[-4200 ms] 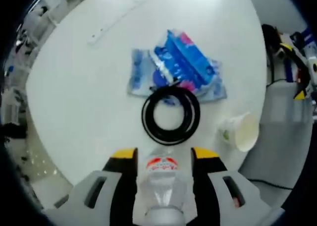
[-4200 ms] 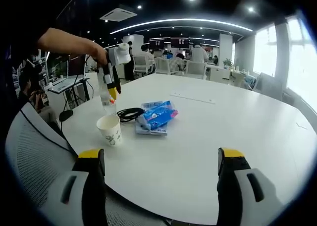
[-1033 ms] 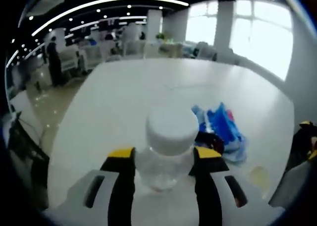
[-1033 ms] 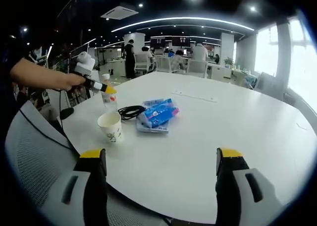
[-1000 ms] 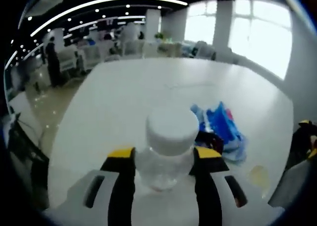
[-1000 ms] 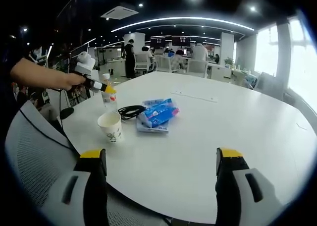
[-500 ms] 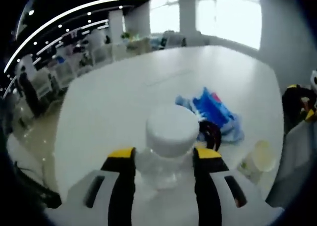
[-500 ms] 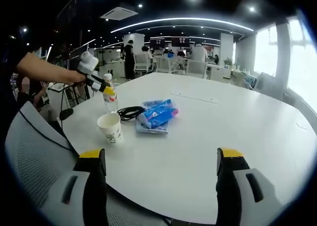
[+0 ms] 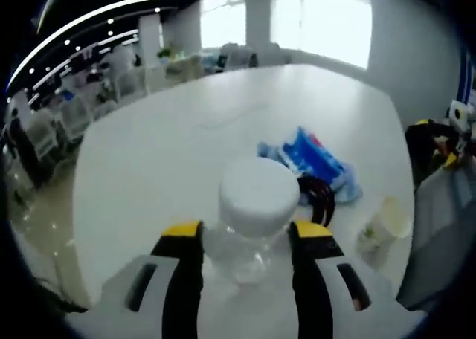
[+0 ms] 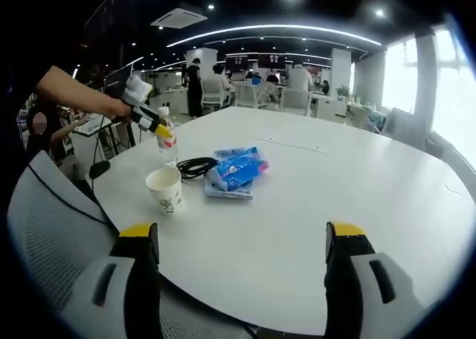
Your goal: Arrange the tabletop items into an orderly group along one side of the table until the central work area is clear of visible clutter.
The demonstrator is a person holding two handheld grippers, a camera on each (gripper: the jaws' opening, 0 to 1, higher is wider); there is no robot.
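Observation:
A clear plastic bottle [image 9: 249,253] with a white cap [image 9: 259,196] sits between the yellow-tipped jaws of my left gripper [image 9: 245,233], which is shut on it. In the right gripper view a hand holds that left gripper [image 10: 154,125] on the bottle [image 10: 166,144] near the table's left edge. Past the bottle lie a black coiled cable [image 9: 320,199] [image 10: 195,168], blue packets [image 9: 309,157] [image 10: 236,172] and a paper cup [image 9: 387,224] [image 10: 166,189]. My right gripper [image 10: 242,239] hangs open over the table's near edge, holding nothing.
The round white table [image 10: 335,183] stretches bare to the right and far side. A grey mesh chair back [image 10: 44,235] stands at the near left edge. Office desks, chairs and people fill the background.
The left gripper has swung with the bottle still held, so its view has turned rightward and now takes in the cup. The right gripper has not moved.

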